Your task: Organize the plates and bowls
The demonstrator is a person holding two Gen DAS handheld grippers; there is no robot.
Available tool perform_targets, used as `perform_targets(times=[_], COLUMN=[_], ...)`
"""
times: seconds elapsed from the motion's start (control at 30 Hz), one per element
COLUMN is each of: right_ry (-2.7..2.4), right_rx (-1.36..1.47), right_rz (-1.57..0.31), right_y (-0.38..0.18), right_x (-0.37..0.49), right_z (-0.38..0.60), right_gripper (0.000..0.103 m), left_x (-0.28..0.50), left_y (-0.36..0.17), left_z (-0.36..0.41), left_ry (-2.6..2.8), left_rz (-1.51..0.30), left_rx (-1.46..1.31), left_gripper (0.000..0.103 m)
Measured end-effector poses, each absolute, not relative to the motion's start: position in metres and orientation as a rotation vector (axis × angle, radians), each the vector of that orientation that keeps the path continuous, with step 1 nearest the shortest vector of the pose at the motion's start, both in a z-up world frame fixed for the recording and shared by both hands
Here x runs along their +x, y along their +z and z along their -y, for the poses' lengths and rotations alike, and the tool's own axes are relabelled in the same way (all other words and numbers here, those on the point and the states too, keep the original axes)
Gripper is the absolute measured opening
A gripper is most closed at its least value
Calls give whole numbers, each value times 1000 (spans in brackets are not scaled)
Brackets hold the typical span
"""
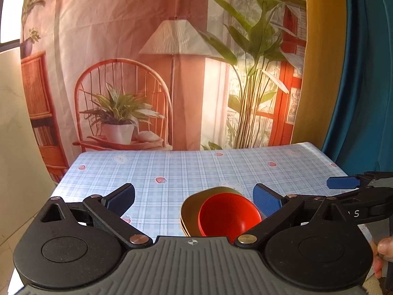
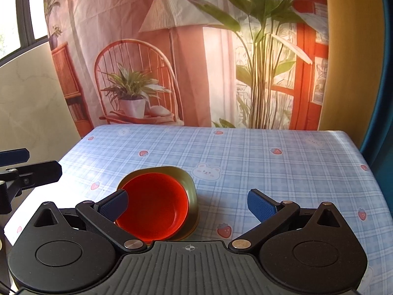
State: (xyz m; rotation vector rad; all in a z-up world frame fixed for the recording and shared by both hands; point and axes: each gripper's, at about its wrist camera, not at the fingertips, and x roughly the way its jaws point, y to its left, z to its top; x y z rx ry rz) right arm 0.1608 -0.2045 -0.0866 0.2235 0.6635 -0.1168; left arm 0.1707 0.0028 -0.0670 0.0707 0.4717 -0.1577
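Note:
A red bowl [image 1: 228,215] [image 2: 153,209] sits nested on a stack of olive-yellow square dishes [image 1: 190,209] [image 2: 188,179] on the blue plaid tablecloth. My left gripper [image 1: 194,200] is open and empty, held above the near table edge with the stack between its fingers' line and slightly right. My right gripper [image 2: 188,204] is open and empty, with its left fingertip [image 2: 118,202] in front of the red bowl's left rim; whether it touches is unclear. The right gripper also shows at the right edge of the left wrist view [image 1: 348,184]. The left gripper's finger [image 2: 27,172] shows at the left of the right wrist view.
The table [image 2: 245,152] carries a blue checked cloth with strawberries and bears. A printed backdrop [image 1: 159,61] hangs behind the far edge. A yellow and teal curtain [image 1: 343,73] hangs at the right. A pale wall panel [image 1: 14,123] stands at the left.

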Motion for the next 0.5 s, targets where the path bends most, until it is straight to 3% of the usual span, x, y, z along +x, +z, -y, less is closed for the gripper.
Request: perform_targets(times=[0.5], right_ry=[-256], right_rx=[159], right_rz=[-519], right_y=[-2], right_x=[84], right_z=[190], right_gripper=[103], left_x=[83], left_y=[-7], left_z=[6], left_ry=[-76], left_rz=[-305], left_rx=[74], left_gripper=[103])
